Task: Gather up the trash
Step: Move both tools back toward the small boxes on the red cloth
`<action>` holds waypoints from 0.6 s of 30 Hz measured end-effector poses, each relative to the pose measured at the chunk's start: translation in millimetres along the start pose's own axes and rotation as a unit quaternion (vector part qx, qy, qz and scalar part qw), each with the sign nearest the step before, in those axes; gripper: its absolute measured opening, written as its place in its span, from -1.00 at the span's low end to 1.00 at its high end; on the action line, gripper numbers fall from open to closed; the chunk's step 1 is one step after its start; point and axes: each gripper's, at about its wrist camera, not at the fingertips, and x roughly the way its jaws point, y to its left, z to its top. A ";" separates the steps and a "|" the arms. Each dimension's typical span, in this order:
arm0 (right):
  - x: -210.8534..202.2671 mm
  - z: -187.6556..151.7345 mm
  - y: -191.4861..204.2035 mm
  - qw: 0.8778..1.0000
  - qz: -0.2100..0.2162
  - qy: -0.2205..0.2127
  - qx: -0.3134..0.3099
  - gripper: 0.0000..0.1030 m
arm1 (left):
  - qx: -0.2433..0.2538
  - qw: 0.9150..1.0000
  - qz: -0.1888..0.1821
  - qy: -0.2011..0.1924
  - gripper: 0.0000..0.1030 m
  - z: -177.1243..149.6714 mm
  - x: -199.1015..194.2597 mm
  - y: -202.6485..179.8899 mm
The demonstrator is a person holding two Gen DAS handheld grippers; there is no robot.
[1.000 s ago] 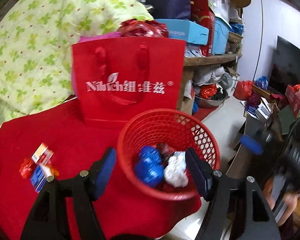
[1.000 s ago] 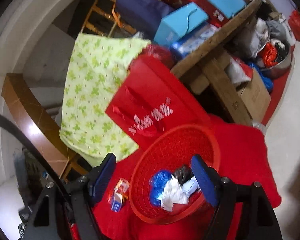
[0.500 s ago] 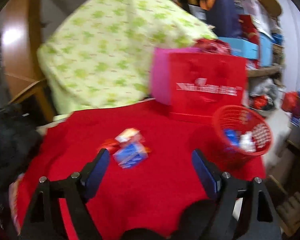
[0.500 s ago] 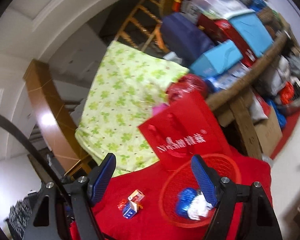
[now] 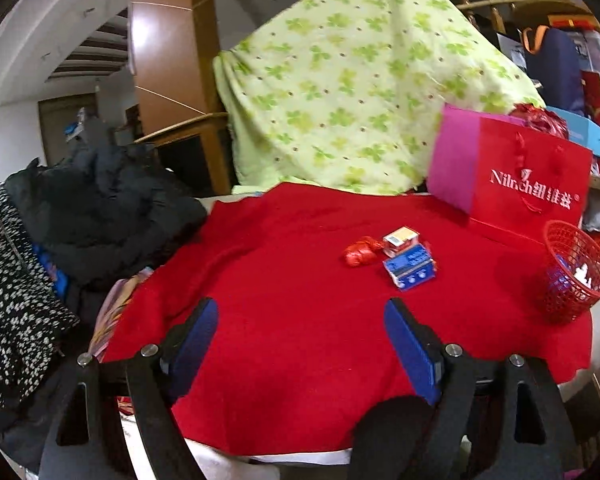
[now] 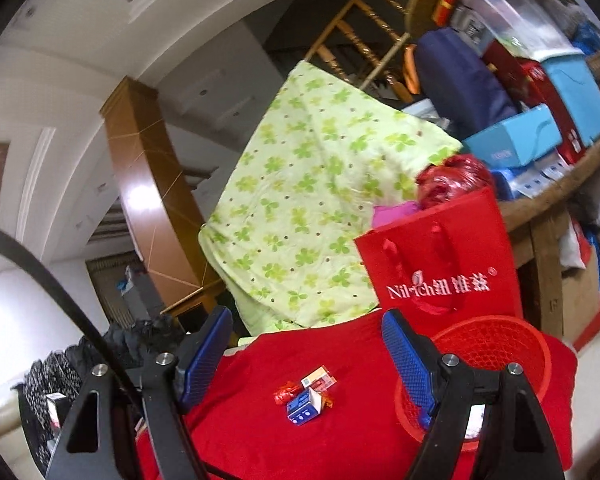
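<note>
Here, through the left wrist view: left gripper (image 5: 300, 344) wide open, empty, above the red tabletop (image 5: 284, 280). Small boxes (image 5: 408, 262) and a crumpled red wrapper (image 5: 360, 251) at one o'clock; basket (image 5: 578, 270) at three o'clock. Through the right wrist view: right gripper (image 6: 306, 354) open, empty; same boxes (image 6: 310, 396) just below centre. Probably light, crushable; best pinched across flat sides.

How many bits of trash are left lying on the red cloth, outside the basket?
3, clustered together mid-cloth: a red crumpled wrapper, a small orange-and-white box and a blue box in front of it. Something orange peeks from behind the blue box, so a fourth piece may be hidden.
</note>
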 end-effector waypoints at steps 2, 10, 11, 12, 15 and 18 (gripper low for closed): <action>-0.9 1.1 10.5 1.000 0.004 -0.002 -0.010 0.57 | -0.002 1.000 0.007 -0.009 0.65 -4.7 -4.9 6.2; -5.3 3.7 40.8 0.999 0.019 -0.011 -0.033 0.57 | -0.012 1.000 0.021 -0.019 0.66 -20.7 -19.2 27.5; -5.0 3.9 44.5 0.999 0.021 -0.011 -0.035 0.57 | -0.012 0.999 0.024 -0.021 0.66 -21.4 -21.0 29.7; -5.2 4.4 46.5 0.999 0.023 -0.011 -0.037 0.57 | -0.013 0.999 0.029 -0.023 0.66 -22.6 -23.4 33.3; -3.3 4.9 53.5 0.999 0.028 -0.010 -0.041 0.59 | -0.021 0.999 0.039 -0.026 0.66 -27.0 -28.4 44.1; 3.7 2.6 58.5 0.999 0.036 0.000 -0.039 0.60 | -0.031 0.998 0.044 -0.022 0.67 -32.2 -29.5 53.8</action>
